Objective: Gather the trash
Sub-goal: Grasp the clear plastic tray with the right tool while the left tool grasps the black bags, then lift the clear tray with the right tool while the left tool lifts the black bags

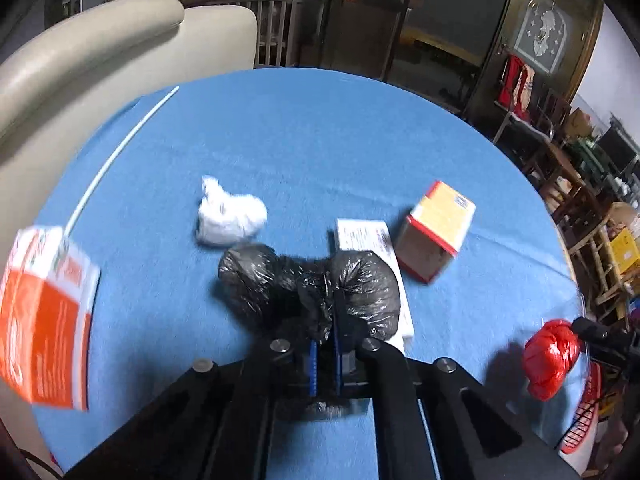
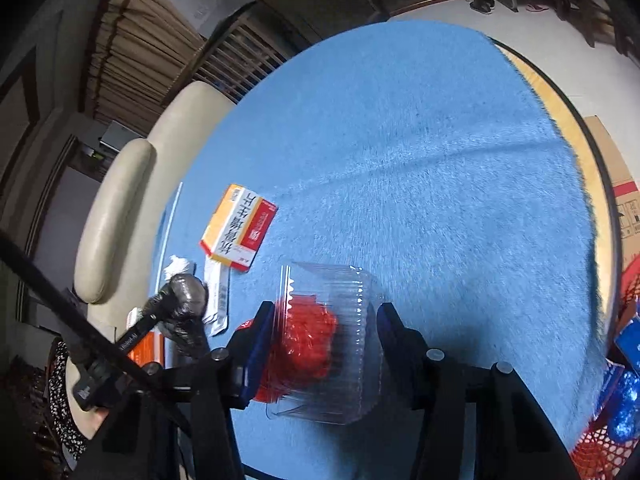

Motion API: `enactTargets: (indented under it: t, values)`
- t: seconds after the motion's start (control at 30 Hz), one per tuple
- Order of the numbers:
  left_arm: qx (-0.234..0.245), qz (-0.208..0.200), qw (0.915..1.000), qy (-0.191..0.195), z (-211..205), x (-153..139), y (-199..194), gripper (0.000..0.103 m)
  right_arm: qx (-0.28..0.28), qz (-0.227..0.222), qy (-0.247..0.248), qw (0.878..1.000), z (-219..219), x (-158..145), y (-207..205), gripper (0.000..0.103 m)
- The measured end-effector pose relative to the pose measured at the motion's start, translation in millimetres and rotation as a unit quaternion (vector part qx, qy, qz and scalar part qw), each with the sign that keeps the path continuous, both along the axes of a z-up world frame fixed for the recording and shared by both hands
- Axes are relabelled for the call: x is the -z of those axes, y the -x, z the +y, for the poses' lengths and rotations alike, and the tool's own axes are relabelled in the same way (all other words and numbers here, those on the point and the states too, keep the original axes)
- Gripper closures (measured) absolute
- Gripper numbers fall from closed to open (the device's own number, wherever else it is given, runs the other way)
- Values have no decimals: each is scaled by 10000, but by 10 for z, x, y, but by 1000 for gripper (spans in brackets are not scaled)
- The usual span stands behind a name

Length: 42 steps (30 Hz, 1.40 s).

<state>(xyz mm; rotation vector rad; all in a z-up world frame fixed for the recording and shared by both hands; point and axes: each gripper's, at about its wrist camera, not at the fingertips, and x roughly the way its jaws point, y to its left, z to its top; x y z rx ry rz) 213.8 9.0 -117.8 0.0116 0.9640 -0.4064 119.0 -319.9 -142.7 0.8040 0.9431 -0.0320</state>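
The left gripper [image 1: 325,344] pinched the crumpled black plastic bag [image 1: 308,288] on the blue tablecloth [image 1: 320,140]; thin film might slip free. The right gripper [image 2: 326,344] squeezed a clear ribbed plastic container [image 2: 332,340] against red wrapping [image 2: 308,344], which could buckle.

The orange box [image 1: 44,316] is motion-blurred, its print unreadable, cut by the left edge.

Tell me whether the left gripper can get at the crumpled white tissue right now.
Probably not yet: the left gripper is shut on the crumpled black plastic bag. The crumpled white tissue lies uncovered just beyond it.
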Motion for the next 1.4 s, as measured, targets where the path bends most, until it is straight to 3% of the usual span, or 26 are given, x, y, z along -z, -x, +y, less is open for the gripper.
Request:
enactTargets:
  t: [0.17,0.37,0.53,0.63,0.7,0.77,0.87,0.97,1.03,1.07,1.1,1.13,1.4]
  values:
    - [145,-102,9998,99,89,-16,513,99,-121,-131,130,9998,47,-141,235,48]
    - [377,-83,9990,244,198,-36,1122,99,-343,-110,676,9971,132,-208,529,45]
    - [412,97,9988,252,216,-11,1377,99,-149,271,406,9987,-68,-21,691,41]
    - [367,144,9988,280,225,-50,1375,82,70,301,86,9995,-258,13,819,35]
    - [307,5,9992,274,240,-112,1400,39,128,268,42,9995,-325,-1,867,35]
    - [181,-249,9992,240,250,-190,1412,31,127,281,45,9995,-364,7,914,35]
    - [124,-210,9993,268,251,-177,1319,31,137,398,-24,9991,-382,102,940,35]
    - [-65,162,9995,244,248,3,1157,31,73,392,-97,9992,-347,206,934,35]
    - [-127,353,9985,402,253,106,1120,31,-165,397,164,9989,-227,185,904,35]
    - [-157,446,9975,522,258,153,1109,36,-257,395,295,9985,-170,186,870,35]
    - [-204,477,9967,629,264,188,1107,53,-335,339,430,9979,-117,170,868,38]
    - [-233,493,9964,646,261,213,1103,62,-378,250,523,9976,-65,144,875,53]
    - [-259,330,9965,723,236,88,1190,78,-430,-141,968,9943,-18,-82,973,54]
